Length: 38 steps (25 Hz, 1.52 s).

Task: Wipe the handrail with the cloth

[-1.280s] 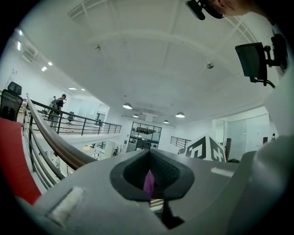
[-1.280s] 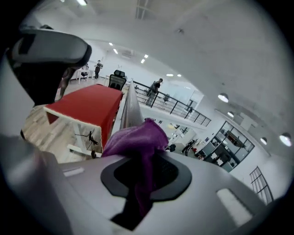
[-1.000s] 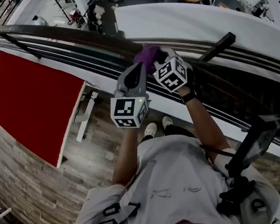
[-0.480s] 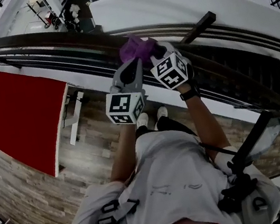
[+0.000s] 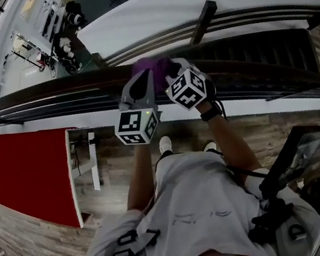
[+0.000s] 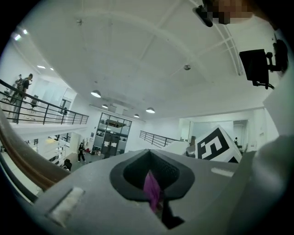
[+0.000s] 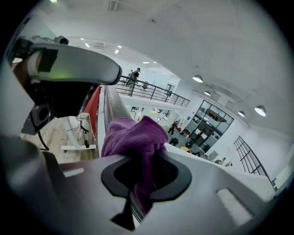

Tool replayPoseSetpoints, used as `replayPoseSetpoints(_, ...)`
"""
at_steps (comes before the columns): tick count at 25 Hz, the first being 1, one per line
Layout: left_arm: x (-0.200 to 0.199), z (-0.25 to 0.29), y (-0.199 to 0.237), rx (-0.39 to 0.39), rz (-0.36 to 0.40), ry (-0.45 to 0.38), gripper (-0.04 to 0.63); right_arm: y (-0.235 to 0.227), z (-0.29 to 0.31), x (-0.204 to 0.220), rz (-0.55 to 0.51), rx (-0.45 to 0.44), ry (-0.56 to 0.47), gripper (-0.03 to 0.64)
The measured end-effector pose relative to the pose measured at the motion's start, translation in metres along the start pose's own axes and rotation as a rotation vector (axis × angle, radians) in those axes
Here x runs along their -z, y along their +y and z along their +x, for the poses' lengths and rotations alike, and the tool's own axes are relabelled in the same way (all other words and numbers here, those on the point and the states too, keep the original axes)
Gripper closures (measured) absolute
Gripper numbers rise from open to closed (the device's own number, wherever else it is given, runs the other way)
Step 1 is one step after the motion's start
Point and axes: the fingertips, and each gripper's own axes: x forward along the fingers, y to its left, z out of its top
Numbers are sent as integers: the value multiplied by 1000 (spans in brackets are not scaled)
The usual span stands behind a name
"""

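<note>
We look steeply down from an upper level, with a wooden floor (image 5: 114, 181) under our shoes and an open hall (image 5: 56, 26) far below on the other side of the rail. A large red panel (image 5: 27, 172) fills the left of the head view, on our side of the rail. The dark handrail (image 5: 49, 91) curves across the whole width of that view, with thinner bars running along beneath it. In the right gripper view we see it stretch away from us (image 7: 109, 103).

Our white shirt (image 5: 193, 210) takes up the bottom of the head view, and both arms reach forward to the rail. The left tool (image 5: 145, 76) and the right tool (image 5: 171, 68) sit just beside each other at the rail's top, tips pointing away from us.

The purple cloth (image 5: 149, 66) lies bunched on the handrail at the two tips. The right tool (image 7: 138, 183) is closed on it, with a thick fold (image 7: 138, 133) rising between the jaws and draping over the rail. The left tool (image 6: 154, 199) is drawn nearly together and pinches only a thin sliver of the cloth (image 6: 151, 186).
</note>
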Motion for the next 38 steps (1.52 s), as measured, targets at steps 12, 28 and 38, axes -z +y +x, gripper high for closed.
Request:
replayPoseSetpoints(12, 31, 88, -162, 170, 55, 87, 595, -102, -91, 137, 193, 105, 22, 566)
replayPoseSetpoints(28, 68, 175, -348, 329, 95, 138, 595, -225, -199, 286, 345, 281, -14, 566)
replayPoseSetpoints(38, 94, 207, -441, 429, 117, 200, 595, -284, -251, 364, 350, 398, -9, 568)
